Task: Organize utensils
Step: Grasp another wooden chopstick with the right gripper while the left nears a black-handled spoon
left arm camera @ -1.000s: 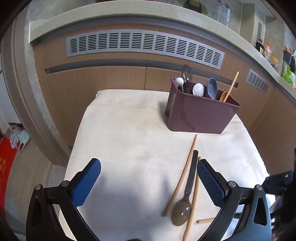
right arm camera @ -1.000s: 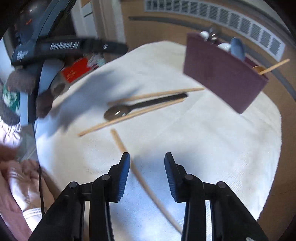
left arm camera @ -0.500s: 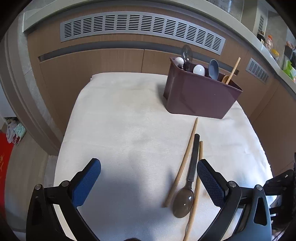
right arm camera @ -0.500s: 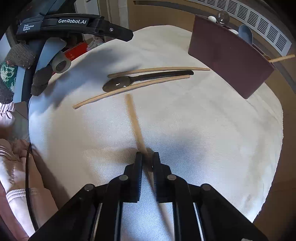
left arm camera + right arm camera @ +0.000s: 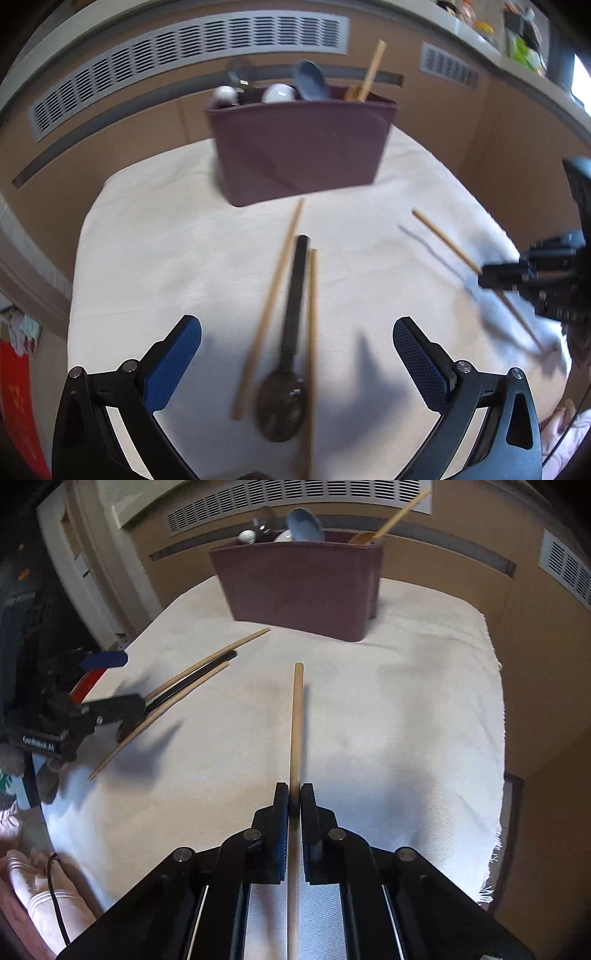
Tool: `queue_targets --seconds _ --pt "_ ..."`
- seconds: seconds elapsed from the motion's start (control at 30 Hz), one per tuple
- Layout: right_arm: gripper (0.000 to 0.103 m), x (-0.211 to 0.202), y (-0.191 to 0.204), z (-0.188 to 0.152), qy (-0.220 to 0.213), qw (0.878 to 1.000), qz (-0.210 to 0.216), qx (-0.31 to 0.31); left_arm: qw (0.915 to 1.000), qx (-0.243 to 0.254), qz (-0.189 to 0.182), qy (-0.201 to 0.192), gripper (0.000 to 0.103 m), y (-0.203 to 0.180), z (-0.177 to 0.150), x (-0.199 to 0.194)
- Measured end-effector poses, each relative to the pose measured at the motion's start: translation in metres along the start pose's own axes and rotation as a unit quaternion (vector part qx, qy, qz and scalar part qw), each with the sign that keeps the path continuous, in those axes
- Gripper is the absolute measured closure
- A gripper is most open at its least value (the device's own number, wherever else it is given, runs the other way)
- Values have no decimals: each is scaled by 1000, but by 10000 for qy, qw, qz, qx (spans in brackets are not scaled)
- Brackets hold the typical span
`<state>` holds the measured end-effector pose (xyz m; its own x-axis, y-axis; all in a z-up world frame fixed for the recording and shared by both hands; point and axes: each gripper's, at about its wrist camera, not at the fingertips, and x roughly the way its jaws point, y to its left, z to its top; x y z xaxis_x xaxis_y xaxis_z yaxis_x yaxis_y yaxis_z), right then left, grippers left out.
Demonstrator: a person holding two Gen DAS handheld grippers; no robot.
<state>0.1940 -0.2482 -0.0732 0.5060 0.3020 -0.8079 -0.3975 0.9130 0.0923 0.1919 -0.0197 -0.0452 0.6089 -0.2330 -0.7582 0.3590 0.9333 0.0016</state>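
Three utensils remain on the white cloth (image 5: 155,258), near the maroon bin (image 5: 303,147).
One chopstick (image 5: 296,720) is clamped lengthwise in the right gripper (image 5: 294,794) for transfer; the left gripper (image 5: 297,343), spread wide, is poised over the dark spoon (image 5: 288,354).

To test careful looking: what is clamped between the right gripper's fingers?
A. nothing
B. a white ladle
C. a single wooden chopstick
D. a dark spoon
C: the right gripper is shut on a thin wooden chopstick that runs forward between its fingers, while the dark spoon lies on the white cloth.
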Motion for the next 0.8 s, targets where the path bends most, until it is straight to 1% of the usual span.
queue_targets --seconds 0.07,0.2,0.3,0.4,0.43,0.47,0.5,0.53,0.57,0.63,0.7,0.77,0.8 --pt "96 -1 -11 -2 -23 9998 -106 167 9998 144 22 130 0 -14 2 8" --pt "95 2 -20 -6 -43 9991 -252 348 9988 364 -164 272 0 -33 3 18" --pt "95 6 -29 -9 -18 9985 -177 524 9980 458 -248 370 0 -43 4 24" --pt "94 3 -33 -13 -52 9981 -93 612 9975 405 -318 478 0 -43 4 29" --pt "91 3 -33 -13 -62 9980 -70 618 9972 354 -388 526 0 -42 3 31" --pt "88 3 -33 -14 -73 9980 -26 628 9967 291 -495 572 0 -41 3 32" --pt "85 3 -33 -14 -85 9979 35 646 9952 189 -715 644 0 -39 2 33" --pt "80 4 -32 -14 -92 9977 84 661 9923 67 -1008 710 0 -37 2 34" --pt "75 3 -32 -15 -110 9974 157 689 9893 -59 -1307 649 0 -35 2 30" --pt "71 3 -31 -16 -141 9971 224 712 9868 -185 -1504 572 0 -30 5 25" --pt "70 3 -30 -16 -164 9970 226 720 9896 -290 -1330 457 0 -23 10 22" --pt "70 3 -31 -17 -186 9967 245 748 9916 -430 -1077 564 1 -15 14 28" --pt "70 3 -31 -17 -198 9966 248 761 9911 -510 -1048 642 2 -12 15 32"
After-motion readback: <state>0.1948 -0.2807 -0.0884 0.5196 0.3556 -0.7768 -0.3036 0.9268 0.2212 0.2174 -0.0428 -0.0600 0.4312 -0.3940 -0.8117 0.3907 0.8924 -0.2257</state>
